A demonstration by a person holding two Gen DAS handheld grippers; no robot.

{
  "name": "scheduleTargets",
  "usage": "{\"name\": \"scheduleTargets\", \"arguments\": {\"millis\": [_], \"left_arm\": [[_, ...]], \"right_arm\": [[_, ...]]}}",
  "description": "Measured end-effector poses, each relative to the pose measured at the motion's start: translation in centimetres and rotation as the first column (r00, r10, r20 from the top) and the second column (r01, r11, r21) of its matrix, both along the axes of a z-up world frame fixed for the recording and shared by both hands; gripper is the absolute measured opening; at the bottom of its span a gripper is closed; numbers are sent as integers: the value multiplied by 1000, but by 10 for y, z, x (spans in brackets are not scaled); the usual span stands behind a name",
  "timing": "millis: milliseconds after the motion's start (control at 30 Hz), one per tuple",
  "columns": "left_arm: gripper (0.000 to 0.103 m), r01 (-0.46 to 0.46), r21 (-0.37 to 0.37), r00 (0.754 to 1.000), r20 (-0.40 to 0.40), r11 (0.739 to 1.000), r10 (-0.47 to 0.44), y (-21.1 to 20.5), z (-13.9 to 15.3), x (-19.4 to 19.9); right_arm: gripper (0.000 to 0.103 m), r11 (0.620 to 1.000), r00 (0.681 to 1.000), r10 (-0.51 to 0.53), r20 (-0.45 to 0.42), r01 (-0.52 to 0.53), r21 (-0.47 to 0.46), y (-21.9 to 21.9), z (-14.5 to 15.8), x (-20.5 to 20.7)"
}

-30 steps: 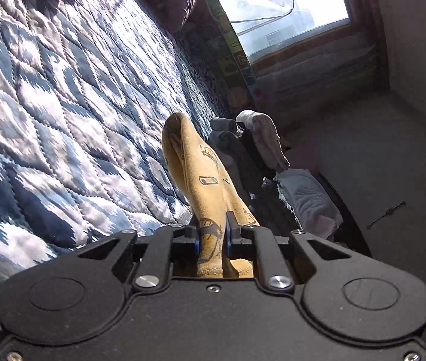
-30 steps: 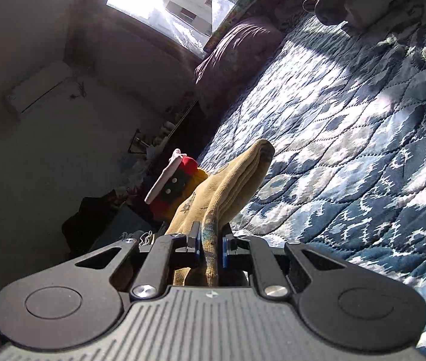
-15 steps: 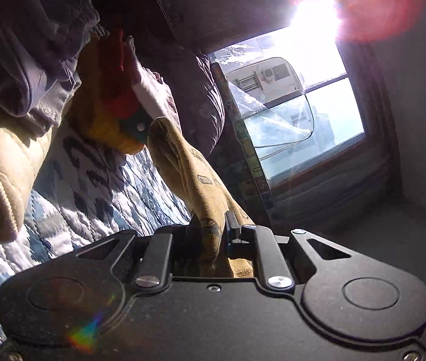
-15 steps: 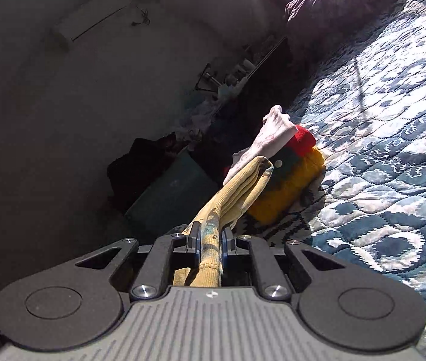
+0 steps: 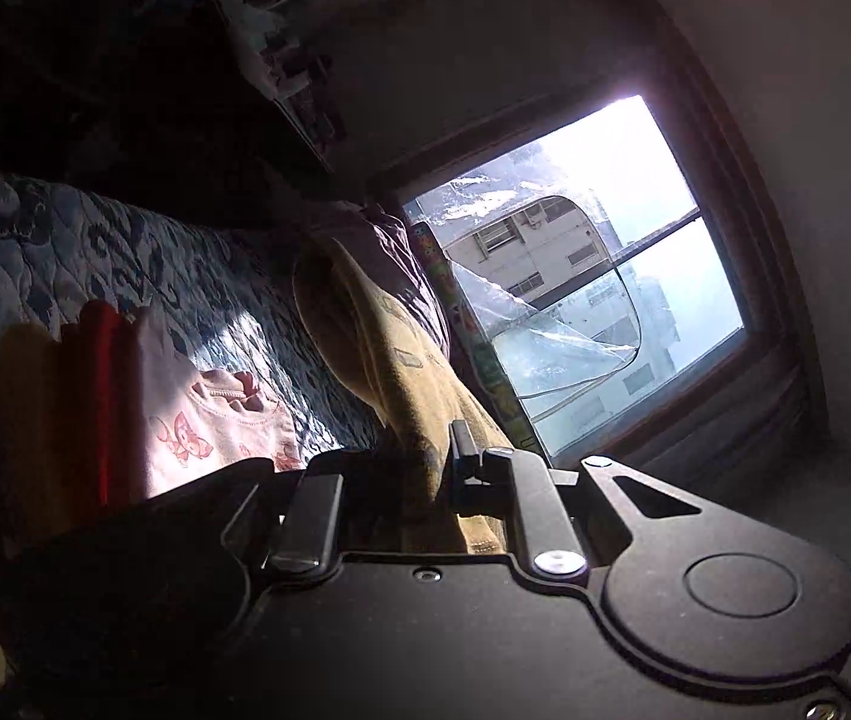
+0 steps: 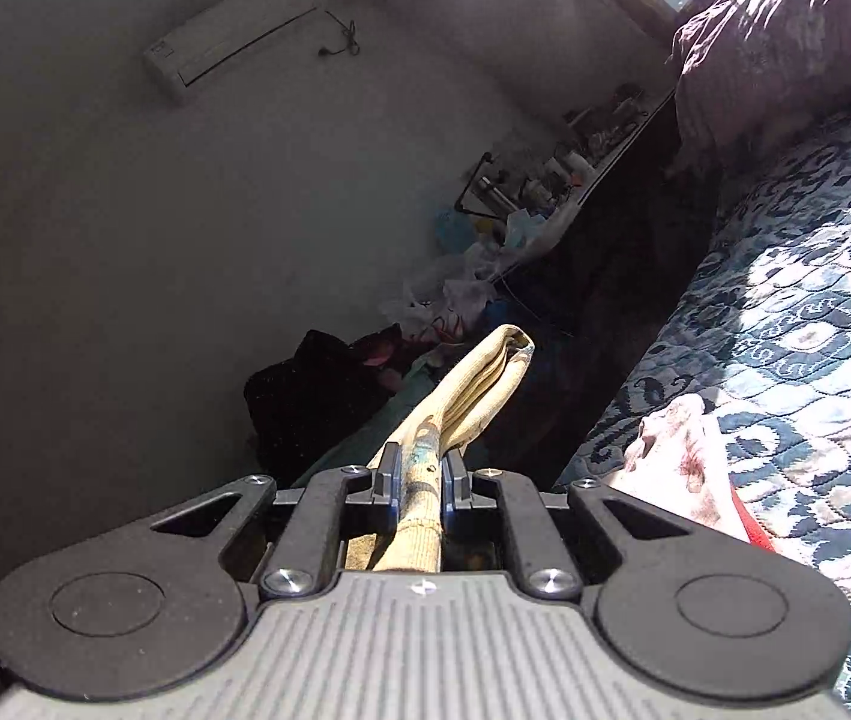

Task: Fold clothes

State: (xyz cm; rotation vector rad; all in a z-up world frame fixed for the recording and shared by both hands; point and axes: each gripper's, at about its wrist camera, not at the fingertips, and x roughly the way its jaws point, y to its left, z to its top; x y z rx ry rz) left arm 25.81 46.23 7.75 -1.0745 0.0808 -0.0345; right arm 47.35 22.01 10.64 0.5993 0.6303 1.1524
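Observation:
A folded mustard-yellow garment with small printed motifs point(image 5: 392, 360) is pinched between the fingers of my left gripper point(image 5: 428, 459), which is shut on it. The same yellow garment point(image 6: 473, 384) shows in the right wrist view as a thick folded edge, with my right gripper point(image 6: 419, 474) shut on it. The cloth hangs in the air above the bed's edge. A stack of folded clothes lies on the quilt, with a pink printed garment point(image 5: 203, 414) over red and yellow layers point(image 5: 89, 408); its pink top point(image 6: 683, 450) sits just right of my right gripper.
The blue and white patterned quilt point(image 6: 797, 324) covers the bed. A purple pillow point(image 6: 785, 42) lies at its head under a bright window point(image 5: 605, 300). A cluttered shelf point(image 6: 551, 192), a dark bag point(image 6: 311, 396) and an air conditioner point(image 6: 233, 36) are beyond the bed.
Both grippers have swung with the yellow garment across the bed toward the stack of folded clothes, which is now close beside them. Both stay shut on the garment.

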Motion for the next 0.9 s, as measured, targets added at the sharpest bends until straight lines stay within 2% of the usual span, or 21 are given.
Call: {"name": "scheduleTargets", "arguments": {"millis": [33, 67, 100, 133, 167, 233, 333, 400, 500, 533, 600, 667, 700, 767, 833, 900], "left_arm": [[15, -12, 9, 999, -41, 1000, 12, 4, -8, 13], [24, -23, 37, 986, -164, 999, 28, 4, -22, 25], [41, -30, 66, 957, -285, 997, 48, 4, -35, 37], [42, -33, 96, 913, -402, 995, 70, 3, -48, 49], [35, -42, 117, 919, -385, 992, 85, 0, -55, 46], [38, -57, 158, 929, -354, 986, 110, -8, -62, 37], [44, -79, 212, 933, -329, 974, 147, -20, -60, 19], [51, -93, 237, 929, -330, 967, 170, -29, -58, 7], [53, -90, 279, 918, -350, 956, 188, -49, -54, -10], [54, -74, 287, 917, -357, 955, 178, -58, -52, -19], [63, -25, 291, 912, -386, 956, 142, -79, -53, -38], [71, 35, 297, 904, -417, 954, 97, -102, -57, -54], [78, 65, 302, 899, -431, 951, 75, -115, -59, -62], [84, 174, 329, 886, -463, 928, -2, -153, -62, -80], [87, 281, 357, 869, -488, 891, -78, -188, -62, -94], [94, 327, 408, 863, -497, 852, -93, -222, -57, -108]], "right_arm": [[26, 992, 997, -68, -26, 64, -107, 10, -15, 9], [33, 969, 990, -136, -44, 123, -214, 20, -30, 18], [33, 939, 983, -176, -54, 151, -309, 27, -43, 23], [33, 902, 981, -190, -31, 162, -401, 36, -59, 22], [33, 900, 985, -172, 1, 158, -407, 37, -64, 18], [33, 916, 985, -154, 74, 170, -364, 30, -66, 2], [35, 937, 982, -181, 56, 189, -292, 1, -67, -11], [36, 926, 977, -203, 61, 212, -313, -21, -68, -22], [37, 917, 978, -208, 30, 205, -341, -62, -70, -47], [42, 914, 979, -202, 4, 189, -360, -76, -70, -57], [52, 904, 981, -192, -36, 162, -397, -104, -70, -80], [60, 891, 981, -189, -40, 155, -426, -138, -67, -110], [63, 867, 980, -196, -16, 166, -469, -158, -63, -131], [72, 811, 970, -241, 27, 216, -544, -187, -53, -161], [77, 770, 955, -290, 59, 269, -579, -216, -42, -192], [88, 740, 936, -342, 86, 324, -590, -248, -32, -228]]}}
